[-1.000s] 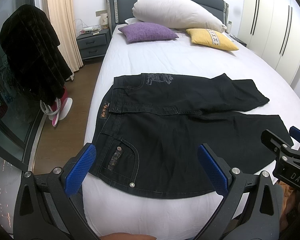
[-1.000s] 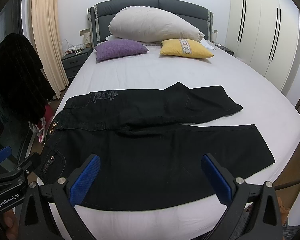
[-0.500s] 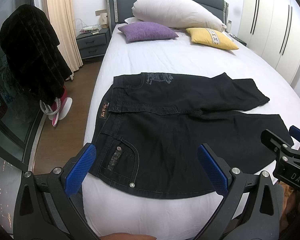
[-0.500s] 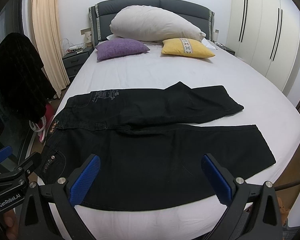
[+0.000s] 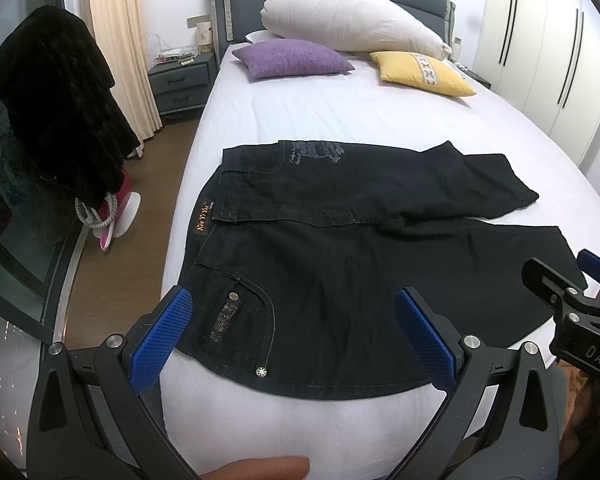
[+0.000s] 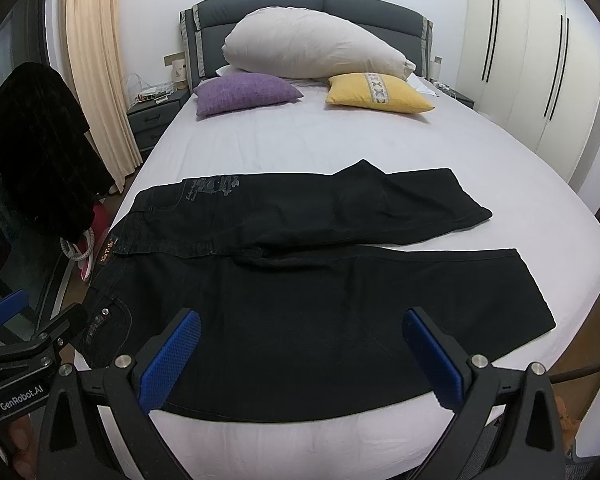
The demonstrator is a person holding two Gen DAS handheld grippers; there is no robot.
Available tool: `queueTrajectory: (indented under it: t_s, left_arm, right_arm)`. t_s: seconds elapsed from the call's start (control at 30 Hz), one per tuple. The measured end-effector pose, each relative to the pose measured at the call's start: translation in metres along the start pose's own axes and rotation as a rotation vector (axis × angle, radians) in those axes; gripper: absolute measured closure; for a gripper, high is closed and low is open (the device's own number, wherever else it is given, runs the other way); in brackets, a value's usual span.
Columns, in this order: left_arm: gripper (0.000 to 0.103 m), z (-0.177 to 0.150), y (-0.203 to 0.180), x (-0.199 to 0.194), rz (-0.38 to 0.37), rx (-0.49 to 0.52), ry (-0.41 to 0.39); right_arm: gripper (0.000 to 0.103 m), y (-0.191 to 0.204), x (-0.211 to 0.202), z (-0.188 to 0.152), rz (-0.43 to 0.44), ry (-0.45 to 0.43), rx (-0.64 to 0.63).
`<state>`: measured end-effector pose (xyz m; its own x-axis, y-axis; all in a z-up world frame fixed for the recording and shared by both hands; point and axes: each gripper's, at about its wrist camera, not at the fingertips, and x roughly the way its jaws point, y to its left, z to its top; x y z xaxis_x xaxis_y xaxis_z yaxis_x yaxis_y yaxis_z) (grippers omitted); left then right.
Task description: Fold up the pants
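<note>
Left-wrist view, from the left: a black coat (image 5: 56, 108) hangs by the curtain; the left gripper (image 5: 296, 336) hovers above the near bed (image 5: 340, 120) edge, jaws wide apart and holding nothing — below them the black pants (image 5: 340, 248) lie flat across the sheet, waistband to the left, far leg doubled back; the right gripper (image 6: 300, 356), over the near leg, is likewise spread and bare.

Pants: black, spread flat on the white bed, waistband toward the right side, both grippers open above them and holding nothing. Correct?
Not quite. In the right wrist view the pants have their waistband at the left, legs running right. The rest holds.
</note>
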<state>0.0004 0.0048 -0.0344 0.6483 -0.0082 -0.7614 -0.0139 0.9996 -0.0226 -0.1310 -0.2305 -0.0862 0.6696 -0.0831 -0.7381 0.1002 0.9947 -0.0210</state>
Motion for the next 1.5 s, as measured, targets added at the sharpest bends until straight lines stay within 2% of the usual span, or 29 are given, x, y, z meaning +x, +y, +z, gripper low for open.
queueTrajectory:
  t_s: [0.1,0.2,0.27,0.33,0.4,0.5,0.57,0.63,0.7,0.8,0.93,1.13,1.17,1.27,1.37,1.4,1.5]
  left_arm:
    - [0.0,0.006,0.005,0.01,-0.017,-0.009,0.025]
    - [0.0,0.015,0.012,0.026,-0.075,0.002,0.066]
    - [0.0,0.021,0.016,0.038,-0.069,0.018,0.077]
    - [0.0,0.031,0.02,0.05,-0.053,0.038,0.052]
    - [0.0,0.043,0.026,0.063,-0.094,0.044,0.012]
    - [0.0,0.07,0.03,0.106,-0.158,0.091,0.158]
    - [0.0,0.092,0.038,0.124,-0.147,0.1,0.13]
    - [0.0,0.123,0.041,0.151,-0.125,0.178,0.084]
    - [0.0,0.151,0.043,0.181,-0.132,0.233,0.09]
    - [0.0,0.2,0.044,0.241,-0.194,0.334,0.136]
    - [0.001,0.238,0.04,0.312,-0.297,0.421,0.25]
    - [0.021,0.265,0.036,0.391,-0.38,0.496,0.39]
    - [0.021,0.266,0.036,0.402,-0.428,0.507,0.435]
    - [0.021,0.267,0.035,0.422,-0.46,0.538,0.493]
    - [0.022,0.273,0.039,0.435,-0.51,0.515,0.528]
    - [0.028,0.274,0.038,0.438,-0.514,0.51,0.536]
    - [0.064,0.274,0.037,0.44,-0.529,0.505,0.553]
  right_arm:
    - [0.0,-0.006,0.006,0.006,0.041,0.011,-0.006]
    - [0.0,-0.015,0.015,0.015,0.093,0.018,-0.015]
    - [0.0,-0.019,0.023,0.022,0.123,0.013,-0.03]
    - [0.0,-0.024,0.033,0.032,0.155,0.007,-0.044]
    - [0.0,-0.029,0.046,0.042,0.18,0.008,-0.054]
    - [0.0,-0.039,0.068,0.059,0.249,0.01,-0.063]
    - [0.0,-0.046,0.086,0.071,0.28,0.021,-0.075]
    - [0.003,-0.052,0.102,0.082,0.313,0.024,-0.093]
    - [0.007,-0.056,0.119,0.092,0.362,0.04,-0.119]
    - [0.008,-0.057,0.143,0.104,0.424,0.063,-0.172]
    - [0.013,-0.056,0.173,0.114,0.502,0.086,-0.221]
    - [0.016,-0.053,0.211,0.114,0.557,0.132,-0.228]
    - [0.016,-0.052,0.215,0.113,0.569,0.14,-0.227]
    - [0.016,-0.048,0.227,0.112,0.591,0.161,-0.246]
    - [0.018,-0.043,0.234,0.114,0.602,0.17,-0.268]
    - [0.018,-0.041,0.236,0.117,0.605,0.169,-0.274]
    - [0.019,-0.037,0.236,0.124,0.613,0.157,-0.288]
